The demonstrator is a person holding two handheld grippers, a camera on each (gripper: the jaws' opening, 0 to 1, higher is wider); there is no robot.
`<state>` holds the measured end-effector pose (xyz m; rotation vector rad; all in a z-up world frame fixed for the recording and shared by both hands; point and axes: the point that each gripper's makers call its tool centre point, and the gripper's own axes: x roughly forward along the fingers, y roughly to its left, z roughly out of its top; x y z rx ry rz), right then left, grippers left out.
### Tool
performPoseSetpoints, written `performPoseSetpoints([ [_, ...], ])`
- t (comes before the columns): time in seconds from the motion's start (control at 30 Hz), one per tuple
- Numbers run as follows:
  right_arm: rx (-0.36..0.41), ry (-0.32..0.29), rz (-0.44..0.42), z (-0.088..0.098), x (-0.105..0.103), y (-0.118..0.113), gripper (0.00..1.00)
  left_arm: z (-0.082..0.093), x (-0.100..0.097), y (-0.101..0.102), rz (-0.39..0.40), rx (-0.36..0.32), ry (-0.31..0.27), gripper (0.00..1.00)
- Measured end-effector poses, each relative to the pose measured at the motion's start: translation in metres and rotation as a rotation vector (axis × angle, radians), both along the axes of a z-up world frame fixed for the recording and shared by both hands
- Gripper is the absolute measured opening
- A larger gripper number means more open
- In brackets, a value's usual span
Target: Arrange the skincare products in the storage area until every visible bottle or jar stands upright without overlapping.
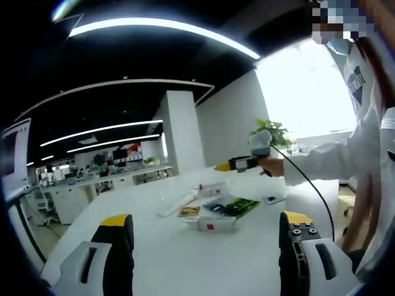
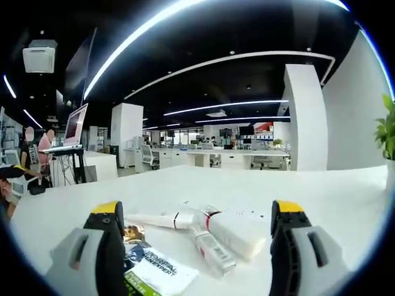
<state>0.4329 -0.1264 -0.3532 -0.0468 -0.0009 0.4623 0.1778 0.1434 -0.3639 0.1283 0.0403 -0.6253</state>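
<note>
A: Nearest the lens, right gripper view: right gripper (image 2: 194, 246), jaws spread wide, nothing between them, yellow tips up at 9 and 3 o'clock of the lower frame.

B: And on the table (image 2: 321, 185) between those jaws?

A: Skincare products, all lying flat. Largest is a white box (image 2: 237, 233) at about 5 o'clock from centre. Touching its near side, a clear bottle (image 2: 212, 249) with a red label, on its side. At 7 o'clock a white sachet (image 2: 151, 269) with dark print, partly behind the left jaw. A slim white tube (image 2: 162, 219) runs toward 9 o'clock, its end meeting the box and bottle. A small gold item (image 2: 132, 232) sits just beside the sachet; cannot tell what it is.

B: Left gripper view?

A: Left gripper (image 1: 207, 237), jaws also spread, empty, hovering above the white table (image 1: 185, 259). The same cluster sits at centre frame, well apart from the jaws: a clear bottle (image 1: 212, 224) with red label on its side nearest, a green packet (image 1: 234, 206) behind it at 1 o'clock, a long white tube (image 1: 178, 205) at 11 o'clock.

B: Other gripper?

A: Right gripper (image 1: 221, 166) enters at 2 o'clock, held in a person's hand (image 1: 272, 166), yellow tip pointing toward 9 o'clock, above the products. A black cable (image 1: 308, 185) trails from it. From this side its opening cannot be told.
</note>
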Motion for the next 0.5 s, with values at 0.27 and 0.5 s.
performPoseSetpoints([
  [0.27, -0.014, 0.001, 0.007, 0.0, 0.01, 0.004, 1.0, 0.001, 0.003, 0.002, 0.004, 0.0, -0.002, 1.0],
  [0.5, -0.018, 0.014, 0.0, -0.001, 0.022, 0.002, 0.98, -0.001, 0.005, 0.0, 0.004, -0.002, 0.004, 1.0],
])
